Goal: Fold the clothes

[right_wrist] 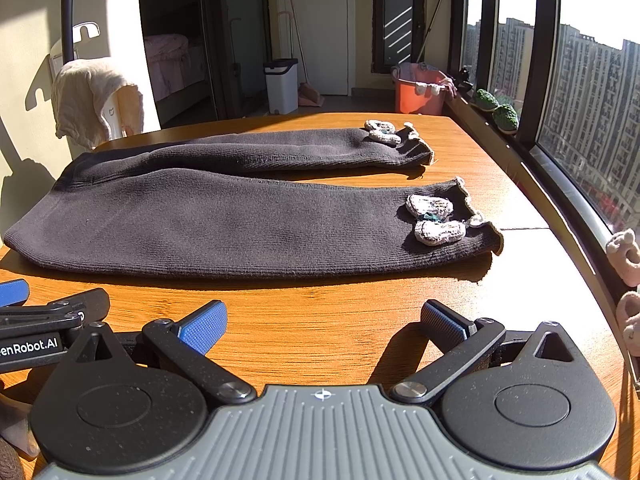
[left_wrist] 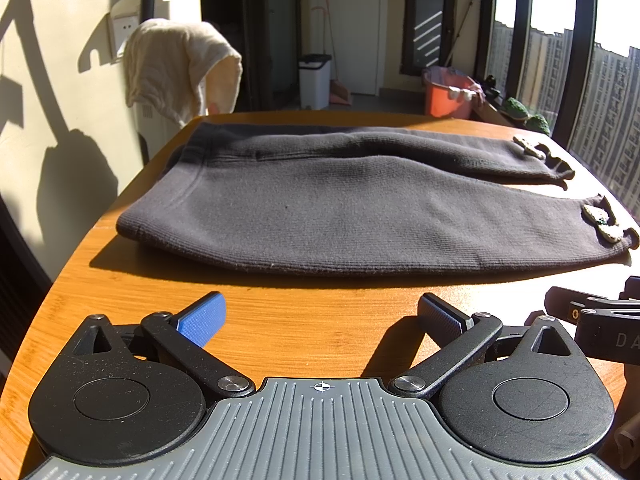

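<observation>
Both grippers, left [left_wrist: 320, 320] and right [right_wrist: 322, 322], spread wide, empty; bare table [right_wrist: 320, 300] between; trousers [right_wrist: 224, 220] mid-frame, waistband cut off left.

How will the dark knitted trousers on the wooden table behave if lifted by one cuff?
The dark knitted trousers probably droop limply: soft ribbed fabric lying flat. The other leg likely drags across the wooden table. The pale crocheted bows may flap.

A dark grey pair of trousers [left_wrist: 340, 208] lies flat across the wooden surface [left_wrist: 300, 316], waistband toward 9 o'clock, leg ends with pale crocheted bows [left_wrist: 602, 224] toward 3 o'clock. At 6 o'clock the left hand-held gripper [left_wrist: 320, 320] rests with blue-padded fingers [left_wrist: 202, 320] spread wide, apart from the cloth. The right hand-held gripper [left_wrist: 592, 316] pokes in at 4 o'clock.
</observation>
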Tool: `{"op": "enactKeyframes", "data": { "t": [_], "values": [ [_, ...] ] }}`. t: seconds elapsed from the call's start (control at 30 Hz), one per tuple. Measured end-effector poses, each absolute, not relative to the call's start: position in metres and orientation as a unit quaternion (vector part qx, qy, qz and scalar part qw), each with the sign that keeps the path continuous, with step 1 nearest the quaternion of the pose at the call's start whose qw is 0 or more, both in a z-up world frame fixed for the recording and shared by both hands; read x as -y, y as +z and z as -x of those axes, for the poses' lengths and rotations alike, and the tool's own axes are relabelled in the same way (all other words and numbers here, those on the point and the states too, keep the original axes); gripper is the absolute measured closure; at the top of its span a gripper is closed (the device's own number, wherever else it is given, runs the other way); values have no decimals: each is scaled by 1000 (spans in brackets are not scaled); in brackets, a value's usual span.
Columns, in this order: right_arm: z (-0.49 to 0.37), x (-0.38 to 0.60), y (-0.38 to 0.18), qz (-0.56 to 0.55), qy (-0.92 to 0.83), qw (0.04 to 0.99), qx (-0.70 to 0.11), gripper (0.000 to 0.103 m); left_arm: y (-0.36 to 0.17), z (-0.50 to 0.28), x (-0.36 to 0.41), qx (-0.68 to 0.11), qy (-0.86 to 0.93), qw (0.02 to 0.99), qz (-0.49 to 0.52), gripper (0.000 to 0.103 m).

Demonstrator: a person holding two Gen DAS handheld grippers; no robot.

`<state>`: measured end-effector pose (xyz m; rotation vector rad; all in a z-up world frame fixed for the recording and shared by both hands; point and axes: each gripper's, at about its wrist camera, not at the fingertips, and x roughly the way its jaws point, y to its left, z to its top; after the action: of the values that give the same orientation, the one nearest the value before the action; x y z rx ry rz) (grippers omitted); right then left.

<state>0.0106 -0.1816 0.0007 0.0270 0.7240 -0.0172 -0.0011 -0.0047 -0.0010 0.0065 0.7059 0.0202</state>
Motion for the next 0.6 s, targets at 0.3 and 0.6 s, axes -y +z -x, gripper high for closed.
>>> {"op": "enactKeyframes", "data": {
  "t": [0.3, 0.6],
  "values": [
    [-10, 180, 1, -11, -12, 935, -355, 0, -1, 0, 4, -347, -3, 938, -7, 0],
    [-11, 180, 1, -11, -14, 935, -355, 0, -2, 1, 4, -345, -5, 938, -7, 0]
  ]
}}
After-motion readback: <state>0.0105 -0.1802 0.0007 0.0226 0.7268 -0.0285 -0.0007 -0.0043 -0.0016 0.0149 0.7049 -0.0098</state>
